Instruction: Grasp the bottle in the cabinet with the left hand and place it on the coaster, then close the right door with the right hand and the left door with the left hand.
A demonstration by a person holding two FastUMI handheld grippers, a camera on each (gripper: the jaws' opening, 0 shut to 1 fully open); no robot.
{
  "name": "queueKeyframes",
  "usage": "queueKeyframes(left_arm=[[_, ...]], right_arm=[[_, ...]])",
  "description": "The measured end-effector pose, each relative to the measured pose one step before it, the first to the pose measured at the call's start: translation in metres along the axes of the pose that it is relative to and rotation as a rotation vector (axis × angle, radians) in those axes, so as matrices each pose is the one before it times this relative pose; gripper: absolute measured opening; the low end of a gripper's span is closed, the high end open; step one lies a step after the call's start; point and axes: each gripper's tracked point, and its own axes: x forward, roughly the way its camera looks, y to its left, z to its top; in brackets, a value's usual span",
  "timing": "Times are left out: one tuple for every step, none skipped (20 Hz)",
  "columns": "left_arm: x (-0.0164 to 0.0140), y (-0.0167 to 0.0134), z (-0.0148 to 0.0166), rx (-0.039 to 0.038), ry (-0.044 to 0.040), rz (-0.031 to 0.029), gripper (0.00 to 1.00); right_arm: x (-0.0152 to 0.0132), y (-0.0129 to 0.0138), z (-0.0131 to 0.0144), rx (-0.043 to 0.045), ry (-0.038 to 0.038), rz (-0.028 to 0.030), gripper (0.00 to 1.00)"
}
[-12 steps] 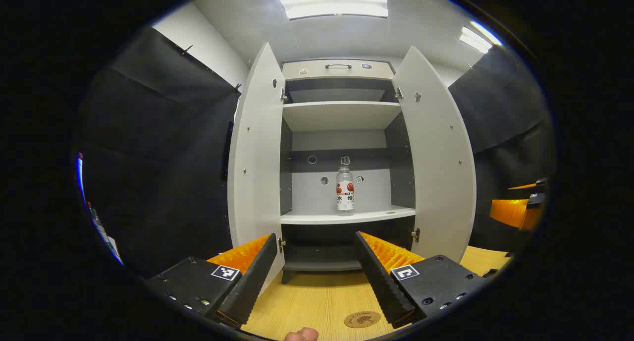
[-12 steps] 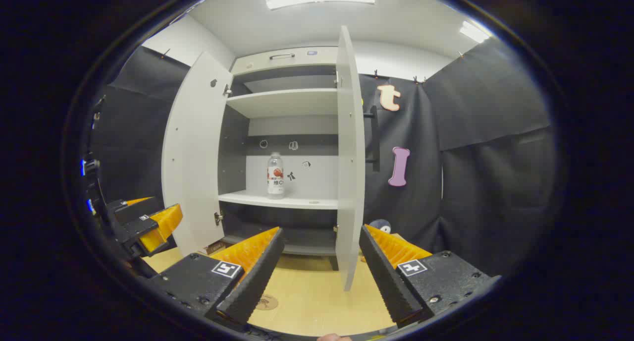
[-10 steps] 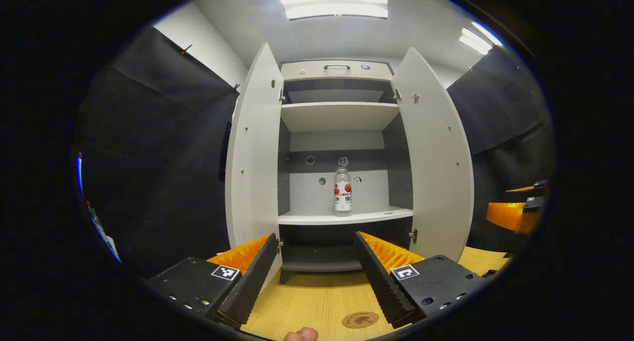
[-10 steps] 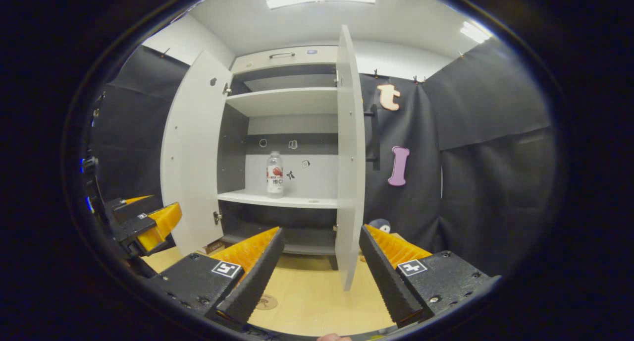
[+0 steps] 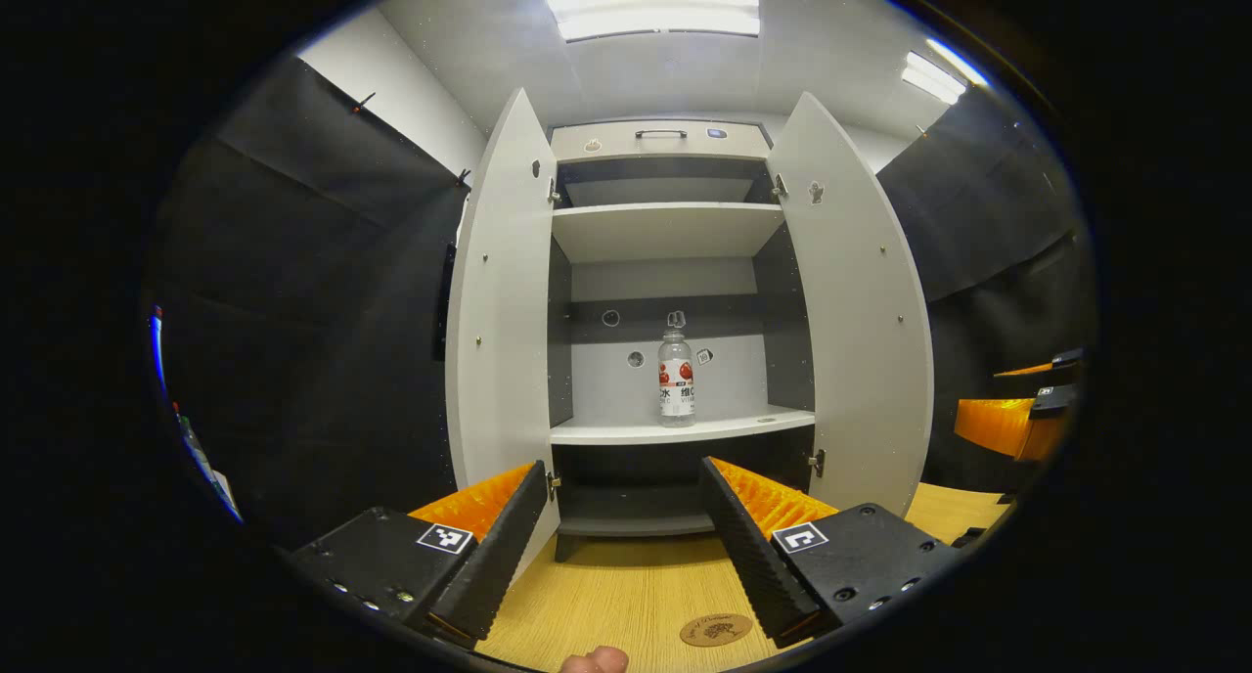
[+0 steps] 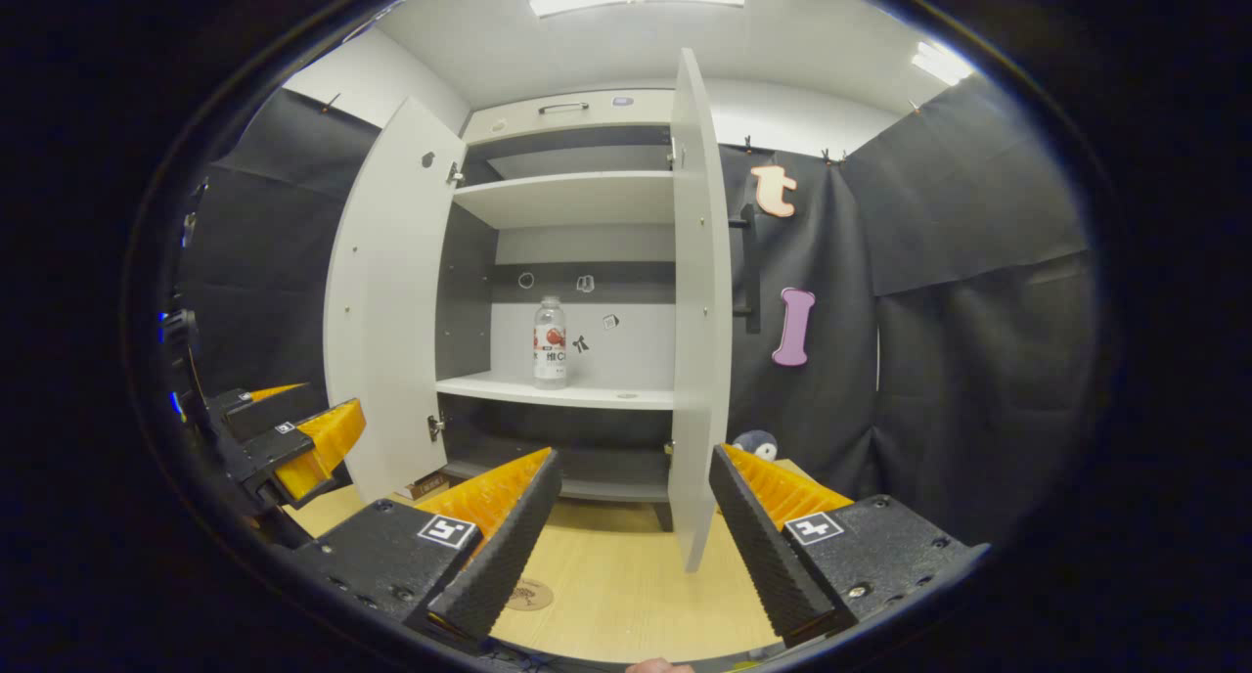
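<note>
The left gripper [image 5: 616,546] is wide open and holds nothing; the drink bottle [image 5: 676,380] stands straight ahead of it, well apart, on the cabinet's middle shelf [image 5: 685,426]. The reach is the step in hand: next it must advance between both open doors. The right gripper [image 6: 631,536] waits open.

1. Two ceiling light panels [image 5: 652,9] glare white overhead and light the booth evenly.
2. The cabinet [image 5: 665,231] looks bright; under its shelves lie soft shadows.
3. Both views are sharp at the centre, but the doors [image 6: 700,301] bow towards the edges.
</note>
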Motion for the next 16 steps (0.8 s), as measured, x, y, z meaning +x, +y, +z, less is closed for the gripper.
queueKeyframes(left_arm=[[-0.00003, 0.00048, -0.00107, -0.00068, 0.00135, 0.00004, 0.95], [0.00026, -0.00006, -0.00011, -0.00073, 0.00034, -0.00074, 0.95], [0.00107, -0.00105, 0.00065, -0.00107, -0.00018, -0.00208, 0.95], [0.00049, -0.00027, 0.00021, -0.00595, -0.00381, -0.00023, 0.95], [0.00356, -0.00111, 0.00027, -0.01202, -0.00419, -0.00699, 0.95], [0.00355, -0.0033, 0.00007, -0.01306, 0.00246, -0.01419, 0.95], [0.00536, -0.00267, -0.00095, -0.00976, 0.00765, -0.01305, 0.95], [0.00574, -0.00214, -0.00103, -0.00332, 0.00812, -0.01063, 0.95], [0.00681, -0.0012, 0.00049, 0.00158, 0.00208, -0.0073, 0.95], [0.00896, -0.00167, 0.00246, 0.0024, -0.00111, -0.01142, 0.95], [0.01273, -0.00371, 0.00049, -0.00069, 0.00655, -0.02067, 0.95], [0.0131, -0.00411, 0.0018, -0.00499, 0.00528, -0.02173, 0.95], [0.01421, -0.00414, 0.00405, -0.01003, 0.00136, -0.02368, 0.95], [0.016, -0.00474, 0.0054, -0.01109, -0.00337, -0.02783, 0.95], [0.01832, -0.00405, 0.00528, -0.01026, -0.0037, -0.02656, 0.95], [0.0175, -0.00399, 0.00624, -0.01114, -0.00301, -0.02529, 0.95]], right_arm=[[0.00025, -0.00015, 0.00133, 0.0009, -0.00181, -0.00042, 1.0], [-0.00053, -0.00033, 0.00023, 0.00065, -0.00214, -0.00035, 1.0], [-0.0001, 0.00077, 0.00103, -0.00193, -0.00029, 0.0007, 1.0], [-0.00034, 0.00056, 0.00009, -0.00268, -0.00106, -0.00019, 1.0], [0.0009, 0.00057, 0.00092, -0.00235, -0.00015, 0.00005, 1.0], [-0.0001, 0.00021, 0.00016, -0.00095, -0.00174, -0.00063, 1.0], [0.00049, 0.00063, 0.00109, 0.00046, -0.00136, -0.00104, 1.0], [-0.00022, -0.00012, -0.00138, 0.00026, 0.00044, -0.00007, 1.0], [-0.00018, 0.00042, 0.00021, -0.0011, -0.00058, -0.00141, 1.0], [-0.00046, -0.00071, -0.00011, -0.00359, -0.00223, -0.00314, 1.0], [0.00003, -0.00092, 0.00009, -0.0046, 0.00037, -0.00378, 0.97], [-0.00065, -0.00114, -0.00193, -0.00339, 0.00206, -0.00225, 1.0], [-0.00009, -0.0001, -0.00011, -0.00209, 0.00079, -0.00278, 0.97], [0.00024, -0.00123, -0.00005, -0.00085, -0.00116, -0.00448, 0.97], [0.00003, -0.00188, 0.00043, 0.00077, -0.00122, -0.00766, 1.0], [-0.00082, -0.00235, -0.00112, -0.00064, -0.00156, -0.00741, 1.0]])
